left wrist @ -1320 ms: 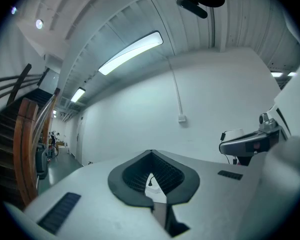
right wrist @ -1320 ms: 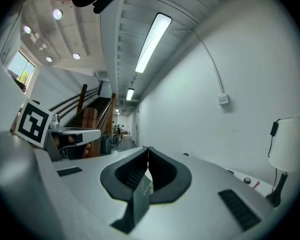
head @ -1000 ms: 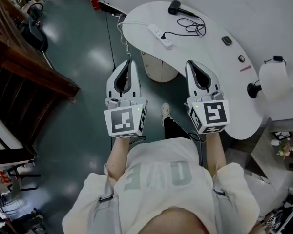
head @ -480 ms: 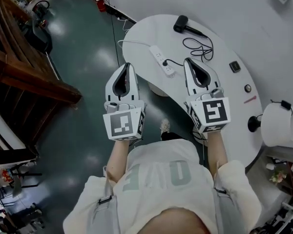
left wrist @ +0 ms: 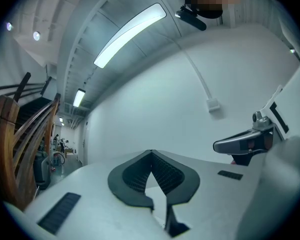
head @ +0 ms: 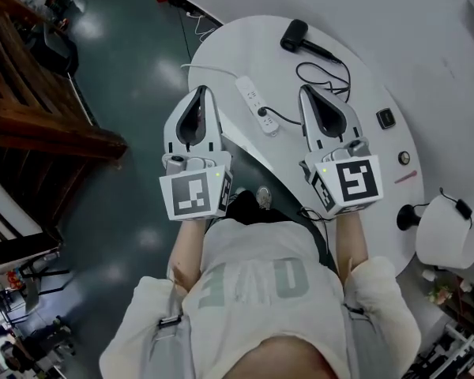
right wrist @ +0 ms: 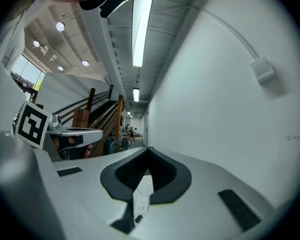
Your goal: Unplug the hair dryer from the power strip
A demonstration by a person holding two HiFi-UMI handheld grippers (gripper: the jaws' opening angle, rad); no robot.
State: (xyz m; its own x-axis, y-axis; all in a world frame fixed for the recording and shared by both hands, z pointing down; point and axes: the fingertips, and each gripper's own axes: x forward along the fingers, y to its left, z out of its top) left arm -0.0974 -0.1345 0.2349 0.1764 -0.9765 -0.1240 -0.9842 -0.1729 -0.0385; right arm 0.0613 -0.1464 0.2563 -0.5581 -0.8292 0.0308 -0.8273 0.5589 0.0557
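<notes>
Hair dryer (head: 294, 35) and power strip (head: 250, 94) sit nearer in the head view than a second ago. The person has stepped up to the white table (head: 235, 50), and both grippers, which then hung over the floor short of its edge, have come forward. The left gripper (head: 199, 91) now has its tip at the table's near-left edge, and the right gripper (head: 307, 90) reaches over the tabletop. The strip lies between the two tips. Both pairs of jaws are pressed fully together with nothing in them. This reads as approach only: the unplugging has not begun, and a pair of jaws must part before it can take the plug.

The dryer is black and lies on its side at the far part of the table, well apart from both grippers. Its black cord (head: 332, 73) loops loosely to the right, then runs back toward the near left. It ends in a black plug (head: 262, 111) seated near the strip's near end.
</notes>
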